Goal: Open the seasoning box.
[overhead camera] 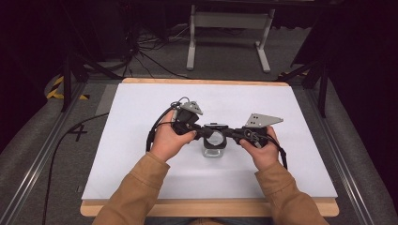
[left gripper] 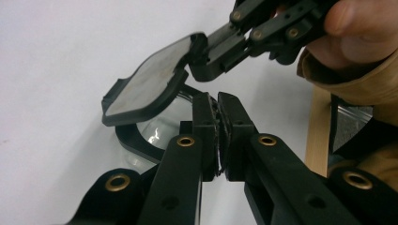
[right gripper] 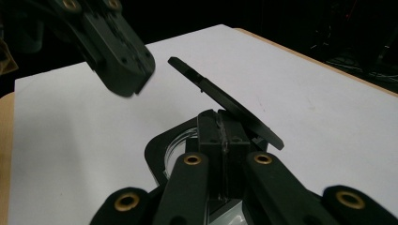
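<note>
Pinching the lid [left gripper: 150,86] edge, the right gripper [right gripper: 223,129] should lift it slowly off the jar [overhead camera: 214,146] at mid-table, while the left gripper [left gripper: 218,119], jaws pressed together and empty, steadies nearby.

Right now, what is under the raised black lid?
Under the tilted black lid sits a clear jar with a black rim, open at the top. Its inside is partly covered by the lid and the left hand-held gripper, so contents are unclear.
</note>
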`<state>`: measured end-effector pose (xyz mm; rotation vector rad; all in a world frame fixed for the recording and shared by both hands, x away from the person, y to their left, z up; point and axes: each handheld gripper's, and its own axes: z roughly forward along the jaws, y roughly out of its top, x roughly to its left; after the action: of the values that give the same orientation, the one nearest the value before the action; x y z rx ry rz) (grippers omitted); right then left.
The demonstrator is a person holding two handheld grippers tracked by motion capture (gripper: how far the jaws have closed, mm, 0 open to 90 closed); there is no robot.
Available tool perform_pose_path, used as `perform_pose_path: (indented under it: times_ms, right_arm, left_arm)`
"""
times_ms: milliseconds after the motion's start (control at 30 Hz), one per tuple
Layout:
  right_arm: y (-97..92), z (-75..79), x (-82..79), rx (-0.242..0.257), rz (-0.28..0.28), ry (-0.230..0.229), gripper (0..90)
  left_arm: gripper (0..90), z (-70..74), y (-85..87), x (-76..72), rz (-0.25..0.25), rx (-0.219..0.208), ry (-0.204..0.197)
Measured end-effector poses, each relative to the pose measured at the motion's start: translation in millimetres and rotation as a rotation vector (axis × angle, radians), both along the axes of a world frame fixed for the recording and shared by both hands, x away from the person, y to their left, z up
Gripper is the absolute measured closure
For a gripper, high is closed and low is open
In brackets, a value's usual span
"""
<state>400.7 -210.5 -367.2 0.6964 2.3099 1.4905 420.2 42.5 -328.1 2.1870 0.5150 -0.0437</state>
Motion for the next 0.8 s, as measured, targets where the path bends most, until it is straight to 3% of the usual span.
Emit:
perform_pose_path:
  times_ms: [100,333,567,733,800]
  right_arm:
    - [0.4,0.1,-0.1,0.001,0.003,-0.001,90.0]
    - [3.8,-7.1,-0.9,-0.027,0.024,0.025,90.0]
    - [4.0,-14.5,-4.2,-0.061,0.037,0.076,90.0]
    - [1.2,-18.6,-6.0,-0.075,0.026,0.088,90.0]
    - [-0.4,-20.6,-6.8,-0.057,0.025,0.086,90.0]
  left_arm:
    - [87.1,-3.2,-3.7,3.6,0.014,0.012,-0.012]
    - [89.4,0.2,-2.7,10.5,0.055,-0.059,-0.036]
    - [89.3,3.6,-2.3,18.4,0.089,-0.062,-0.057]
    - [88.8,3.5,-2.5,25.5,0.11,-0.071,-0.067]
    - [88.5,2.7,-2.7,29.3,0.122,-0.071,-0.064]
